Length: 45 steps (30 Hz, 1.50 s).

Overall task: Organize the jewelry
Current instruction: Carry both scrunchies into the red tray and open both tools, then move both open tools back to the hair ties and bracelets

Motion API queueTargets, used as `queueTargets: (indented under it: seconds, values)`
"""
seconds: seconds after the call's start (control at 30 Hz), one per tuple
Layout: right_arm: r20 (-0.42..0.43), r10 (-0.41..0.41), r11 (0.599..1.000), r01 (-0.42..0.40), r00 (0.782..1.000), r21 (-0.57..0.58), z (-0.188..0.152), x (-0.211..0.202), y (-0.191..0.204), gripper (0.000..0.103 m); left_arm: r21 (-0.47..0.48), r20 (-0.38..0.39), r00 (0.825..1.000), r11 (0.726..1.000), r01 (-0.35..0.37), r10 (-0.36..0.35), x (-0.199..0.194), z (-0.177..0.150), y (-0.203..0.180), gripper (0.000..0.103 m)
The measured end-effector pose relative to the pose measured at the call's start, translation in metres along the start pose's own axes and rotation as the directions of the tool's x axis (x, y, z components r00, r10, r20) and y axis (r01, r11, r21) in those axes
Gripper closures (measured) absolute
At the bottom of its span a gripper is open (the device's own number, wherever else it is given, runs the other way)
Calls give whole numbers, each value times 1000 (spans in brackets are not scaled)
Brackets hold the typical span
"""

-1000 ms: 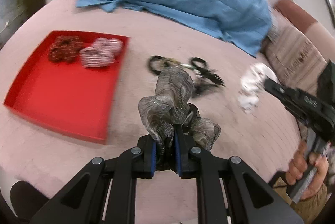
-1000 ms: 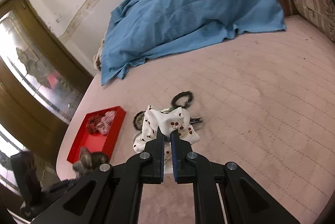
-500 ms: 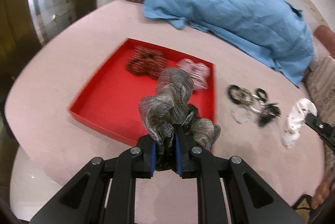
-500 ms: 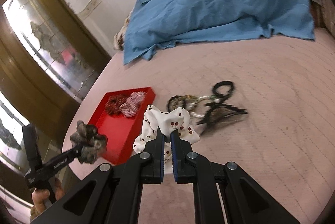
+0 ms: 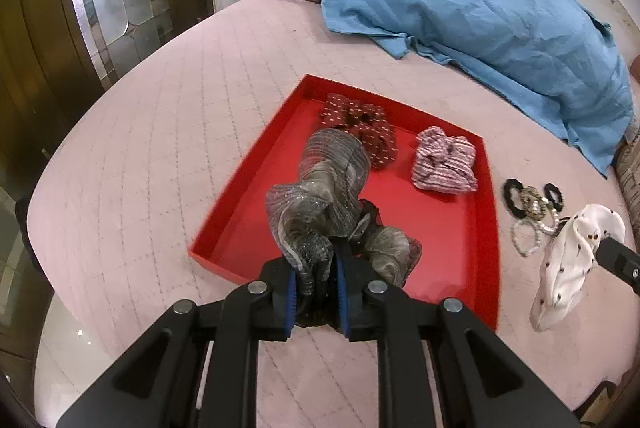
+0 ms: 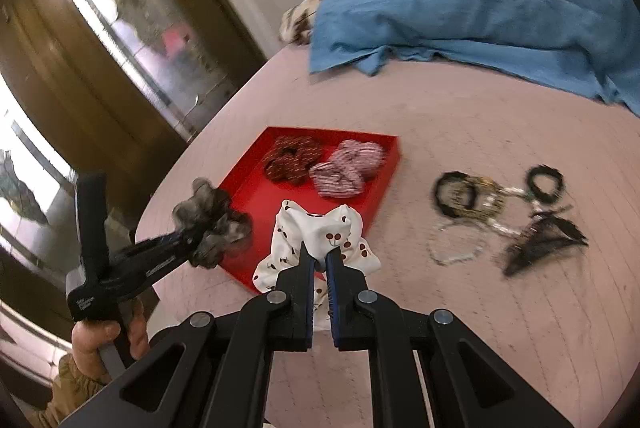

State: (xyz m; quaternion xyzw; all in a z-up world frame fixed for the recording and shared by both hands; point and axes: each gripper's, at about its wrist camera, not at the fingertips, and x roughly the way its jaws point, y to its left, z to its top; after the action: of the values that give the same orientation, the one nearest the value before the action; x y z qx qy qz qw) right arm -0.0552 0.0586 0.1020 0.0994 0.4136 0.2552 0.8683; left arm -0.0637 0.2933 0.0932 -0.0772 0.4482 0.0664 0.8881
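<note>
The grey scrunchie [image 5: 328,195] is clamped in your left tool [image 5: 316,268], held over the near end of the red tray [image 5: 486,211] on the pink bed [image 5: 160,147]. Your right tool [image 6: 318,260] is clamped on the white cherry scrunchie [image 6: 320,232]. Two scrunchies [image 5: 444,163] lie in the tray; hair ties [image 6: 480,195] lie beside it.

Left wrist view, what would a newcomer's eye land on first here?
The red tray on the pink bedspread, with two scrunchies at its far end. Over its near end, the left tongs clamp a grey shimmery scrunchie. At the right edge, the right tongs carry a white cherry-print scrunchie.
</note>
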Motion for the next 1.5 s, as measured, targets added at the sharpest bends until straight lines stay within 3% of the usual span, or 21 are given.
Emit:
queueTargets:
  seconds: [0.2, 0.5, 0.73, 0.87, 0.97, 1.03, 1.1, 1.17, 1.5]
  values:
    - [-51, -6, 998, 3, 999, -55, 8, 31, 24, 96, -4, -19, 1000, 1000, -10, 10, 18, 5, 11, 86]
    - [-162, -38, 997, 27, 986, -70, 2, 91, 29, 95, -29, -45, 999, 1000, -11, 10, 38, 10, 25, 86]
    - [-203, -70, 993, 49, 977, -105, -6, 111, 27, 94, -35, -45, 999, 999, -21, 19, 47, 10, 29, 84]
    - [-217, -74, 991, 48, 973, -125, -11, 118, 29, 94, -31, -36, 999, 999, -24, 23, 45, 9, 28, 74]
    - [-211, -80, 988, 50, 974, -143, -13, 119, 33, 94, -34, -26, 999, 999, -20, 20, 40, 9, 26, 57]
    - [-207, -83, 987, 52, 975, -154, -12, 117, 35, 89, -42, -19, 1000, 999, -14, 13, 35, 10, 25, 49]
    - [-197, -85, 986, 55, 977, -155, -10, 116, 36, 69, -58, -9, 1000, 998, -1, 0, 27, 12, 25, 45]
    - [-173, -80, 987, 53, 982, -153, -8, 109, 37, 58, -67, 1, 1000, 998, 10, -10, 19, 13, 23, 43]
    - [-74, -48, 994, 40, 996, -104, -19, 46, 17, 48, -25, 69, 998, 1000, 7, -5, -31, 12, -6, 42]
